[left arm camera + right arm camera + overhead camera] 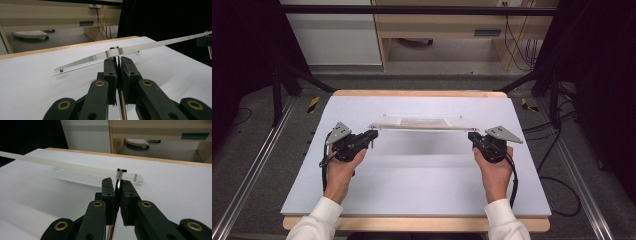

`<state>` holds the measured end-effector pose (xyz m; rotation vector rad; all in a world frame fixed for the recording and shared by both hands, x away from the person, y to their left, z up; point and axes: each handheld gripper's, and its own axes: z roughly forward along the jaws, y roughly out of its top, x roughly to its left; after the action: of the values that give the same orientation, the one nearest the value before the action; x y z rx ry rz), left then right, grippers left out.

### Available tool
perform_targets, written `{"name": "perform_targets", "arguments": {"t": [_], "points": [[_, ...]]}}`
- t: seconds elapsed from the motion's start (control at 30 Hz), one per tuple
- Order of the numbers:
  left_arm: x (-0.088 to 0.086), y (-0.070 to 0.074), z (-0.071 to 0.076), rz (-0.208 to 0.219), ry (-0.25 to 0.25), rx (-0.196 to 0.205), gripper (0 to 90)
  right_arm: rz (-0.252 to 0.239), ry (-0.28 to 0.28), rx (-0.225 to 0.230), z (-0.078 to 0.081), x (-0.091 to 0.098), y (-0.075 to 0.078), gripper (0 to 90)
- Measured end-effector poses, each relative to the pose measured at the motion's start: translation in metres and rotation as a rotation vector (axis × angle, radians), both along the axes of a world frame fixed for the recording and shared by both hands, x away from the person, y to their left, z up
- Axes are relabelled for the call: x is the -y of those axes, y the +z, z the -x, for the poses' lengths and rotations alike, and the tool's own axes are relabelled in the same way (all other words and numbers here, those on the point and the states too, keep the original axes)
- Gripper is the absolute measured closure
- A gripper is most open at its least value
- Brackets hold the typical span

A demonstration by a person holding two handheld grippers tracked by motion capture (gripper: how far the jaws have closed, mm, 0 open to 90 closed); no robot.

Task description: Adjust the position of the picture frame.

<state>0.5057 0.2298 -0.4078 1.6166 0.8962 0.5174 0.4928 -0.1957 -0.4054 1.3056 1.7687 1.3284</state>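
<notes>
A clear acrylic plate (422, 122) hangs level a little above the white board (412, 180), casting a shadow on it. My left gripper (373, 135) holds its left end and my right gripper (472, 136) its right end. In the left gripper view the jaws of the left gripper (117, 60) are shut on a shiny metal post (116, 51) that stands under the plate (150, 45). In the right gripper view the right gripper (117, 181) is likewise shut on a metal post (121, 173) near the corner of the plate (62, 165).
The white board lies on a wooden table (417, 224) whose edge shows front and back. Metal rails (247, 180) run along both sides, with black frame legs (277, 90) and cables (557, 185) on the floor. Wooden furniture (447, 25) stands beyond the table.
</notes>
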Motion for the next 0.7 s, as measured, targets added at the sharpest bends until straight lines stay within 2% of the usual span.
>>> {"name": "perform_targets", "arguments": {"t": [0.33, 0.37, 0.47, 0.6, 0.67, 0.7], "points": [[0.002, -0.007, -0.001, 0.005, 0.003, -0.014, 82.6, 0.001, -0.003, 0.003, 0.003, 0.001, -0.005, 82.6], [0.002, -0.008, -0.003, 0.0, 0.0, -0.003, 82.6, 0.003, -0.003, 0.003, 0.004, 0.001, -0.005, 82.6], [0.003, -0.01, -0.001, 0.003, 0.003, -0.023, 82.6, 0.006, -0.001, 0.0, 0.005, 0.002, -0.005, 82.7], [0.002, -0.011, -0.002, 0.005, -0.005, -0.01, 82.8, 0.005, -0.001, -0.002, 0.008, 0.002, -0.007, 82.7], [0.002, -0.012, 0.0, 0.001, 0.002, -0.033, 82.9, 0.001, -0.002, -0.004, 0.009, 0.002, -0.008, 82.7], [0.003, -0.013, 0.0, 0.001, -0.006, -0.019, 82.9, 0.003, -0.002, -0.002, 0.009, 0.002, -0.009, 82.7]]}}
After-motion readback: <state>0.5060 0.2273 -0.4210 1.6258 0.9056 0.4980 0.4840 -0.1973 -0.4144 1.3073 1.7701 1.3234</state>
